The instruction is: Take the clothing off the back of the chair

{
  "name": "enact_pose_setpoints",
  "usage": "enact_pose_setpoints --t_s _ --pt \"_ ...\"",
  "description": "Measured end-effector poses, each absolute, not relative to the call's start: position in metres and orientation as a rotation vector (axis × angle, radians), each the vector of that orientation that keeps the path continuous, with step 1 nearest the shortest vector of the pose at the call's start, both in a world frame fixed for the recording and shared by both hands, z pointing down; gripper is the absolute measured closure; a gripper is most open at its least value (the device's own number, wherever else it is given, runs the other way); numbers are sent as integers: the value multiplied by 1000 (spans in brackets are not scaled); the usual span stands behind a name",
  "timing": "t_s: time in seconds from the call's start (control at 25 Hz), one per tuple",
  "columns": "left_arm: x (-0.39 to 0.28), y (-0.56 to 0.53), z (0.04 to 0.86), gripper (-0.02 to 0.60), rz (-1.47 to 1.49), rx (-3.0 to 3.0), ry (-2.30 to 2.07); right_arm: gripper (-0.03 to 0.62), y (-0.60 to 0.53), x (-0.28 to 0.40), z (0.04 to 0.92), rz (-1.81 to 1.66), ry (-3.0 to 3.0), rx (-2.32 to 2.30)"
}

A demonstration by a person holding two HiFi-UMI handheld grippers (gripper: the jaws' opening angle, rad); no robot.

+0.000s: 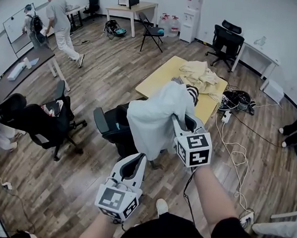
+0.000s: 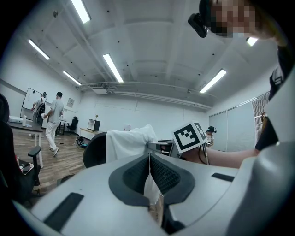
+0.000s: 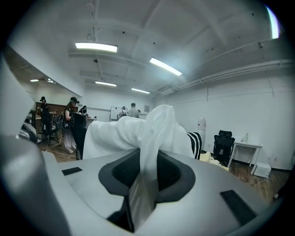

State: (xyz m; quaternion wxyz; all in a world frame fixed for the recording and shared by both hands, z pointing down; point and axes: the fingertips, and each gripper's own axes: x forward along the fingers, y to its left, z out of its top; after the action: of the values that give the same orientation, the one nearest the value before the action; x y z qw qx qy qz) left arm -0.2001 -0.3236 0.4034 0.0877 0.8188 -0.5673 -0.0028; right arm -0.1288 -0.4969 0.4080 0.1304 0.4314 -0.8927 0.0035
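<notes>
Currently I read right gripper (image 3: 147,171) pinched on a soft white fold of the garment (image 1: 152,120), draped over the black chair (image 1: 110,127) mid-frame; left gripper (image 2: 150,169) jaws together, lower left; yellow table (image 1: 160,78) behind.

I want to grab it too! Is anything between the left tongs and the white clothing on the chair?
Nothing visible stands between the left tongs and the white cloth garment on the black office chair; the right tongs pinch it.
</notes>
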Motion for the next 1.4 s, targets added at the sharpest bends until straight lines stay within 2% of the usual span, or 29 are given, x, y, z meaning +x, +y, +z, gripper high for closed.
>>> enact_pose_setpoints --t_s 0.4,1.4 --pt "-208 -294 395 561 -15 2437 -1709 531 -479 -124 406 158 -2646 1241" --pt "-209 -205 380 561 -50 2502 -1671 534 -366 -120 359 110 -2739 1254"
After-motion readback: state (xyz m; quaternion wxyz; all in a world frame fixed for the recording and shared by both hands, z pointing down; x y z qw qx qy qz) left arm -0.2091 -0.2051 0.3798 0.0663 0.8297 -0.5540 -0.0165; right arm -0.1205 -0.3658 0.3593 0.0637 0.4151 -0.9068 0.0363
